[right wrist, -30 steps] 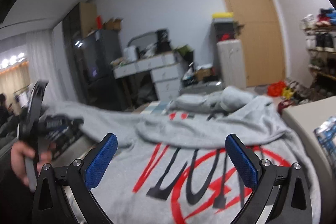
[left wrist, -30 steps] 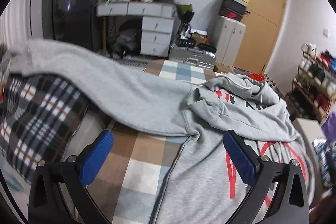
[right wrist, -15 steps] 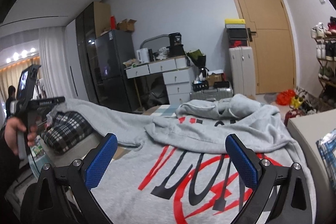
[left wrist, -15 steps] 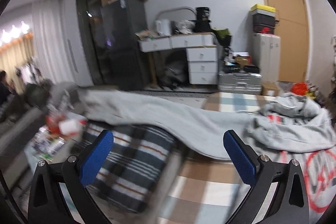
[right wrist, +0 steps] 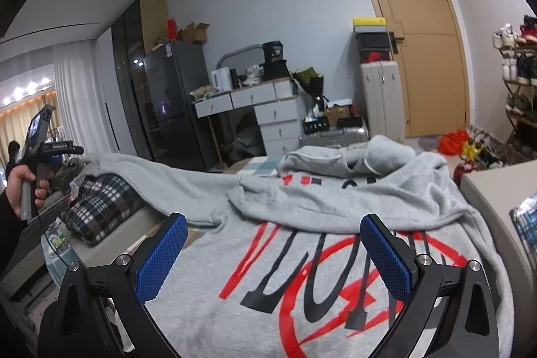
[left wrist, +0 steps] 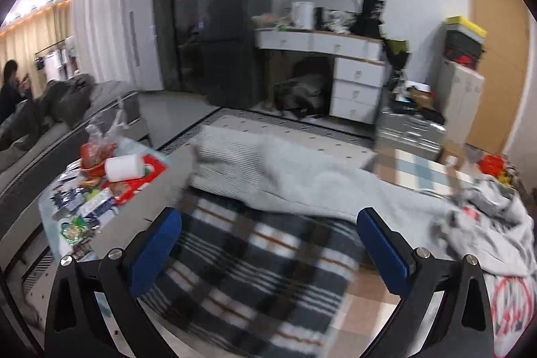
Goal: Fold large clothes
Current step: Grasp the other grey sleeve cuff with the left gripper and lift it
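A grey hoodie (right wrist: 335,274) lies spread on the worktop (left wrist: 365,294), 1 sleeve (left wrist: 285,176) draped over a plaid cushion (left wrist: 255,267). The left gripper (left wrist: 268,247) and right gripper (right wrist: 273,254) hover above, jaws released.

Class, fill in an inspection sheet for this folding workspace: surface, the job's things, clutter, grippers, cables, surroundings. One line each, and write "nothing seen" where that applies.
Surface: checked cloth in beige, blue and white, mostly covered.
Job's things: grey hoodie spread print-up, red and black graphic showing; its long sleeve stretches left over a plaid cushion.
Clutter: low side table with snack packets and a paper roll.
Grippers: left gripper open, holding nothing, above the cushion; right gripper open, holding nothing, over the hoodie print.
Cables: nothing seen.
Surroundings: white drawer desk, dark fridge, wooden door, shoe rack, grey suitcase.
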The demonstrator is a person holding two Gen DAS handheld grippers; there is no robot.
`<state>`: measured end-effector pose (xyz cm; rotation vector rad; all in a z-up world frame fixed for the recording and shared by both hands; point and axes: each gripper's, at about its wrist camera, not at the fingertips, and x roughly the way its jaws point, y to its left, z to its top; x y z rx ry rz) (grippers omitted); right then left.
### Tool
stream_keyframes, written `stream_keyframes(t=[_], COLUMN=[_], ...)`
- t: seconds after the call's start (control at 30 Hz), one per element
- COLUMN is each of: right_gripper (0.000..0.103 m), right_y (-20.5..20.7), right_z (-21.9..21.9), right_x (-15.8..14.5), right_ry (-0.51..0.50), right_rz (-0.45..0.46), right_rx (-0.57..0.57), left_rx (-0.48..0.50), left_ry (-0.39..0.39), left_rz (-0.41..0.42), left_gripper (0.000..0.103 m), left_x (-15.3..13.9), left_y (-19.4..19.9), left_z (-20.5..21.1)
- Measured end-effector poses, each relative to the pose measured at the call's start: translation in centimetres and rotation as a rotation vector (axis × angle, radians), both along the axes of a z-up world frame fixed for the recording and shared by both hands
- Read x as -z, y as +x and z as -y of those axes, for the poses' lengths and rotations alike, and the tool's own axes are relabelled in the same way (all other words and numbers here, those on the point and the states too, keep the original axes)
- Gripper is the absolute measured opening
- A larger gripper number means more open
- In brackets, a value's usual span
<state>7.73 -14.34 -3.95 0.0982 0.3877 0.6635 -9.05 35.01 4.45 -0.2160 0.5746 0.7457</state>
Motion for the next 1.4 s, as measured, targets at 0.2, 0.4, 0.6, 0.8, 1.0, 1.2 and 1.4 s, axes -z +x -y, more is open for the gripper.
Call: stream_keyframes(t=[0.2, 0.4, 0.6, 0.8, 1.0, 1.2, 1.4], right_gripper=[0.103, 0.103, 0.103, 0.103, 0.103, 0.103, 0.103], right_y=[0.8, 1.1, 1.4, 1.4, 1.2, 0.5, 0.6], right_z=[0.0, 0.1, 0.5, 0.5, 0.4, 0.2, 0.1], right_x=[0.5, 0.9, 0.9, 0.9, 0.9, 0.5, 0.5], right_ry=[0.009, 0.003, 0.020, 0.022, 0.017, 0.009, 0.004], right_rz=[-0.046, -0.068, -0.087, -0.093, -0.090, -0.062, -0.064], right_rx=[-0.002, 0.000, -0.007, -0.016, -0.034, -0.048, -0.049], left_rx=[0.070, 0.040, -0.050, -0.081, 0.014, 0.010, -0.092], left_ry=[-0.301, -0.586, -0.716, -0.630, -0.521, -0.527, -0.682], left_rz=[0.003, 0.197, 0.310, 0.364, 0.321, 0.328, 0.388], left_gripper=[0.102, 0.102, 0.102, 0.082, 0.045, 0.034, 0.064], left_x=[1.9, 3.3, 6.0, 4.6, 3.3, 4.5, 6.4], left_y=[1.3, 0.5, 0.7, 0.1, 1.2, 1.1, 0.6], left_z=[-5.9, -8.7, -9.3, -8.0, -8.0, -9.3, -11.1])
